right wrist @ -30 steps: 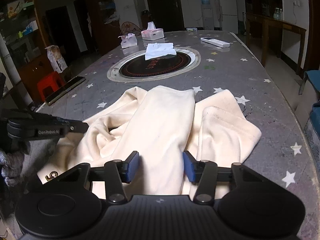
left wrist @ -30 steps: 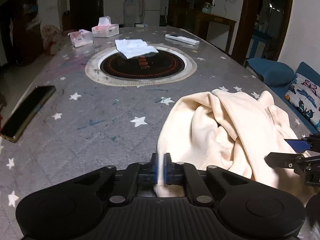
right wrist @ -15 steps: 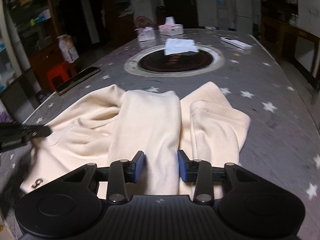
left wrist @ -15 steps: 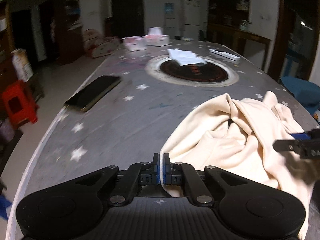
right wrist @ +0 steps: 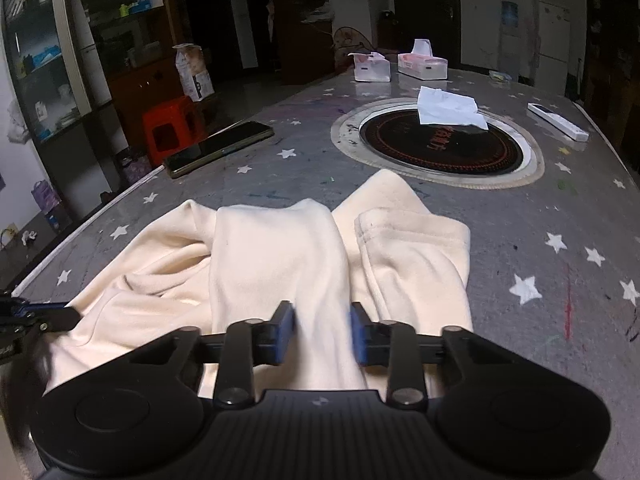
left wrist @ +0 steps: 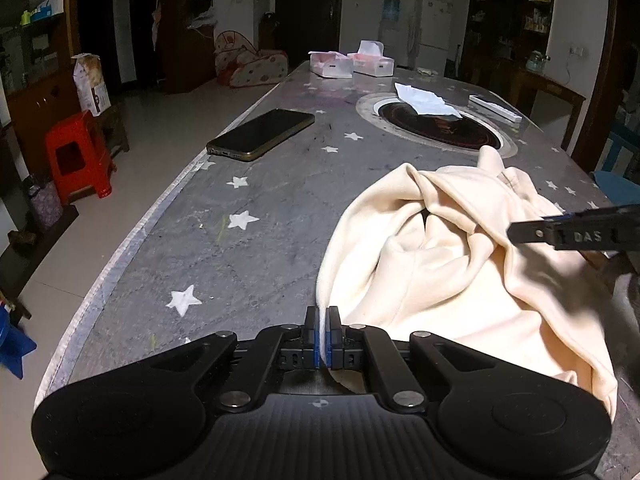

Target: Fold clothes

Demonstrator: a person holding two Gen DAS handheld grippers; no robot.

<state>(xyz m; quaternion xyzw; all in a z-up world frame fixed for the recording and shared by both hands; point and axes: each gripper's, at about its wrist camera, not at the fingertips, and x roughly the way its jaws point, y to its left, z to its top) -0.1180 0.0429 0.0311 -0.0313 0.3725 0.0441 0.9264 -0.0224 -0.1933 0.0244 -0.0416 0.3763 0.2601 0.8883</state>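
Note:
A cream garment (left wrist: 440,264) lies crumpled at the near end of the grey star-patterned table (left wrist: 260,240). My left gripper (left wrist: 322,320) is shut on the garment's near left edge, a thin strip of cloth showing between its blue pads. In the right wrist view the garment (right wrist: 272,248) spreads in folds, and my right gripper (right wrist: 322,320) has a thick central fold pinched between its pads. One finger of the right gripper (left wrist: 560,234) pokes in over the cloth in the left wrist view. The left gripper's fingers (right wrist: 40,316) show at the far left edge.
A dark phone (left wrist: 262,134) lies near the table's left edge. Farther back are a round inset hotplate (right wrist: 440,148) with a white tissue (right wrist: 446,108) on it, two tissue boxes (right wrist: 422,66) and a white remote (right wrist: 558,122). A red stool (left wrist: 78,156) stands on the floor left.
The left gripper swung left, dragging the garment's edge with it. The right gripper's fingers narrowed from wide apart to pressing on the central fold.

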